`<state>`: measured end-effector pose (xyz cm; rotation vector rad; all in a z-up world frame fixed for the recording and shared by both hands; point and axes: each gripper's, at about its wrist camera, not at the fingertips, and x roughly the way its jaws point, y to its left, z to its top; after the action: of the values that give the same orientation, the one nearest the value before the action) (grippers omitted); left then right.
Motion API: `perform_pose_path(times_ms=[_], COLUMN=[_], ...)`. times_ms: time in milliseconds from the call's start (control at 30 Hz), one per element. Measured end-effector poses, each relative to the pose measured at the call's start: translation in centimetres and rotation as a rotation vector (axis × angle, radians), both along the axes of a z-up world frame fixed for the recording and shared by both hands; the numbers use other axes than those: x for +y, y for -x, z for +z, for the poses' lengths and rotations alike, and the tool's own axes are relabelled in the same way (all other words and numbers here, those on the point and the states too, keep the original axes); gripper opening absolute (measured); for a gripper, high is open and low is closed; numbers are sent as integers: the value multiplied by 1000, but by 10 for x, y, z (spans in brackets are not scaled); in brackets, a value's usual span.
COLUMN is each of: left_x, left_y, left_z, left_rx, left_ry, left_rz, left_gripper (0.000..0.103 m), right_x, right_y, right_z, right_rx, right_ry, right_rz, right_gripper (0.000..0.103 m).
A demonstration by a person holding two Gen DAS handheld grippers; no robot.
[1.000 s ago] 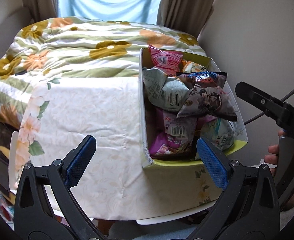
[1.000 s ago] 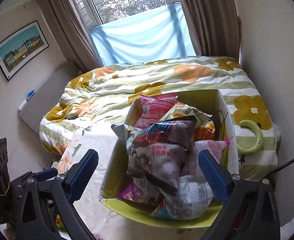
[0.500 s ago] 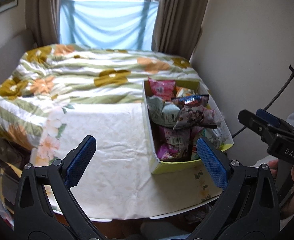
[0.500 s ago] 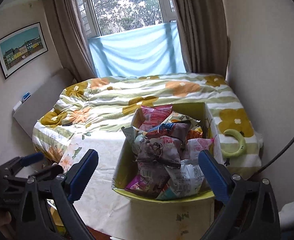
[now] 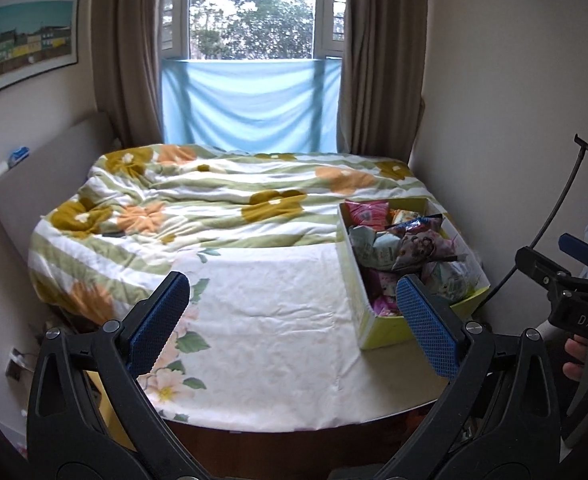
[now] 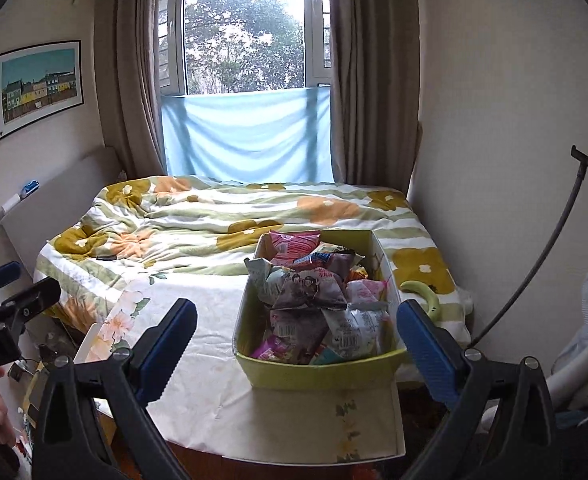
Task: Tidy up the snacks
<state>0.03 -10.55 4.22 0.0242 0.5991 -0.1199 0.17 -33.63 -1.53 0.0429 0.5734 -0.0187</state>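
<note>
A yellow-green open box (image 6: 318, 372) full of snack bags (image 6: 314, 292) stands on a white tablecloth at the bed's foot; in the left wrist view the box (image 5: 378, 328) is at right with its snack bags (image 5: 410, 244). My left gripper (image 5: 294, 328) is open and empty, held back from the table, left of the box. My right gripper (image 6: 298, 344) is open and empty, held back in front of the box. Each gripper shows at the edge of the other's view.
A table with a white floral cloth (image 5: 270, 320) abuts a bed with a flowered quilt (image 5: 222, 200). A wall runs close on the right (image 6: 514, 140). A green curved toy (image 6: 426, 296) lies on the quilt beside the box. Window and curtains are behind.
Both grippers have pulled back and up from the box, so the table, bed and window now show. Both stay open and empty.
</note>
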Motion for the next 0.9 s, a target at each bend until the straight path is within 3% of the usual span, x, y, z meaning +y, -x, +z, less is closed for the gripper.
perform_pose_path(times_ms=[367, 900], left_x=[5, -1], left_y=[20, 18], left_z=[-7, -6], left_rx=[-8, -14], left_ry=[-9, -11], left_rz=[-9, -16], left_gripper=[102, 102], right_x=[14, 19], right_y=[18, 19], right_z=[-5, -4], right_rx=[-3, 4], right_ry=[15, 9], right_rz=[-25, -21], right_gripper=[100, 100])
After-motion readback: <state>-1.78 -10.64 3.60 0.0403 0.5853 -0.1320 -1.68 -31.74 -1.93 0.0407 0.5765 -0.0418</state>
